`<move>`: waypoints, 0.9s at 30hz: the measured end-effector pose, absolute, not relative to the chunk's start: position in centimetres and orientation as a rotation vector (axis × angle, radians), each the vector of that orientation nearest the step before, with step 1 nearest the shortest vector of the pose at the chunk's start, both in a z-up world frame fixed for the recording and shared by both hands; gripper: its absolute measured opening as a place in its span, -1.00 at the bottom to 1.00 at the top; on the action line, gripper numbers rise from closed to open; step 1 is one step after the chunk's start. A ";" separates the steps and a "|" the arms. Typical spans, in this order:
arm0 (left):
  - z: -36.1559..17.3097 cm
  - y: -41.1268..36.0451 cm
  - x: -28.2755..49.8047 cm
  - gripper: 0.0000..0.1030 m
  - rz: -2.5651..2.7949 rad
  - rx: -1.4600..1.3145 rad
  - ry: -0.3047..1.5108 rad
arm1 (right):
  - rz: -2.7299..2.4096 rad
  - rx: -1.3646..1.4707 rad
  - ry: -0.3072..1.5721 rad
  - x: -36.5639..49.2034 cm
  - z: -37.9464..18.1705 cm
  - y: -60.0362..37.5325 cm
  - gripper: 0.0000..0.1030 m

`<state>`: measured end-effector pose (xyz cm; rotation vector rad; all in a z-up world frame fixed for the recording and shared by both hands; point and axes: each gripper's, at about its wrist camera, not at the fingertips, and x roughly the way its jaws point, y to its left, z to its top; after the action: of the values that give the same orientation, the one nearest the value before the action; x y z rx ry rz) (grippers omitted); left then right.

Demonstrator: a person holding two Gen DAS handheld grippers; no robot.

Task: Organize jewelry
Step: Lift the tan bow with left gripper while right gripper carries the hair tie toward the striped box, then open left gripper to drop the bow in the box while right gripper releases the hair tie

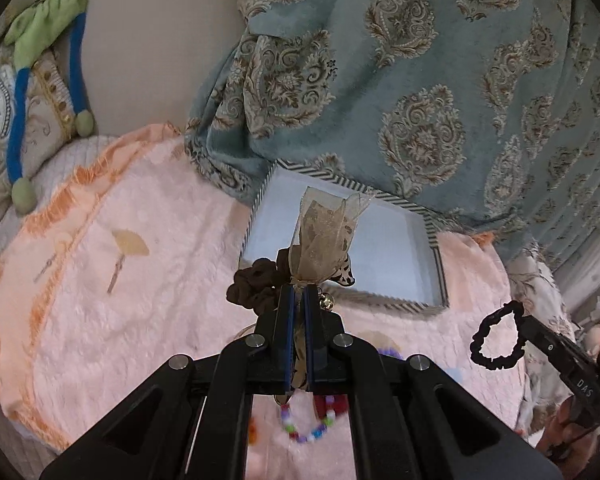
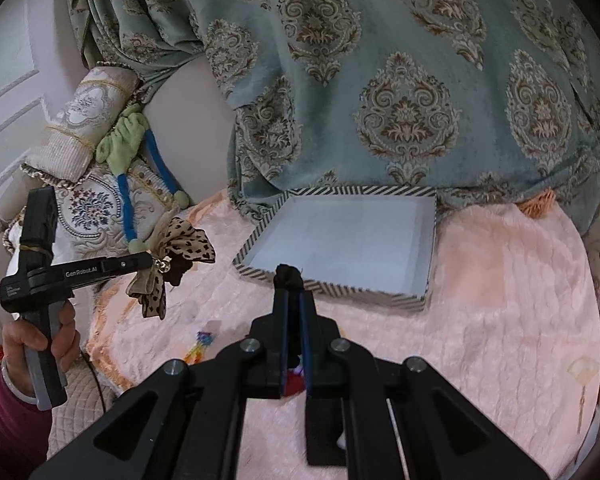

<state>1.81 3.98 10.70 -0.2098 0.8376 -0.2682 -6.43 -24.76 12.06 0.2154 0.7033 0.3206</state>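
**Colleague:** What did you have in front of you, biggest things first?

**Me:** I had the teal patterned curtain [image 2: 380,80] filling the top of both views, twelve o'clock. Below it lay the pink blanket [image 2: 500,300] on the bed, and on that, at about one o'clock from my right gripper [image 2: 293,280], sat the open tray [image 2: 336,286] with the striped rim, its white floor bare.

**Colleague:** And the grippers?

**Me:** Both were clenched. The left gripper [image 1: 299,290] was grasping the leopard-print bow scrunchie [image 1: 324,236], ribbon tails standing up and a small gold bell hanging beside the jaws. From the right wrist view it hung at nine o'clock, clear of the blanket. The right gripper was pinching the thin black scrunchie [image 1: 498,334]; from the left view its loop dangled free at three o'clock.

**Colleague:** How did you judge they'd handle?

**Me:** Light, soft and floppy, I reckoned, so nothing to break, but they'd swing and could snag. I thought the gathered fabric band was the place to hold, not the ribbon tails. The beaded bracelet [image 1: 306,428] at six o'clock, on the blanket beneath the left gripper, looked harder and more slippery; I'd have pinched across its string.
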 end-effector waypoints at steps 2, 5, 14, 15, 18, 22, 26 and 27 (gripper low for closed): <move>10.4 3.5 3.4 -1.00 -0.263 -0.206 0.842 | 0.307 0.214 0.711 -4.7 11.9 -25.0 -0.89; 9.6 2.4 5.7 -1.00 -0.252 -0.182 0.847 | 0.296 0.228 0.720 -2.1 11.3 -25.5 -0.89; 5.5 0.0 14.0 -1.00 -0.238 -0.173 0.902 | 0.273 0.252 0.823 6.9 6.1 -26.8 -0.89; 4.7 -0.2 15.0 -1.00 -0.245 -0.186 0.917 | 0.266 0.254 0.836 7.7 5.3 -26.9 -0.89; 2.8 -0.8 16.8 -1.00 -0.223 -0.180 0.947 | 0.239 0.264 0.871 9.6 3.0 -27.5 -0.89; 0.0 -1.8 18.1 -1.00 -0.199 -0.160 0.995 | 0.174 0.298 0.918 11.0 -0.1 -29.0 -0.88; -1.4 -3.0 17.3 -1.00 -0.212 -0.103 1.033 | 0.146 0.299 0.988 10.8 -2.5 -29.9 -0.88; -1.7 -3.2 17.0 -1.00 -0.208 -0.087 1.046 | 0.147 0.293 1.002 10.5 -2.8 -29.9 -0.84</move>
<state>16.98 -3.19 -1.66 -0.0865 1.0461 -0.2080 10.46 -29.94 -2.81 0.2926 1.0021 0.1466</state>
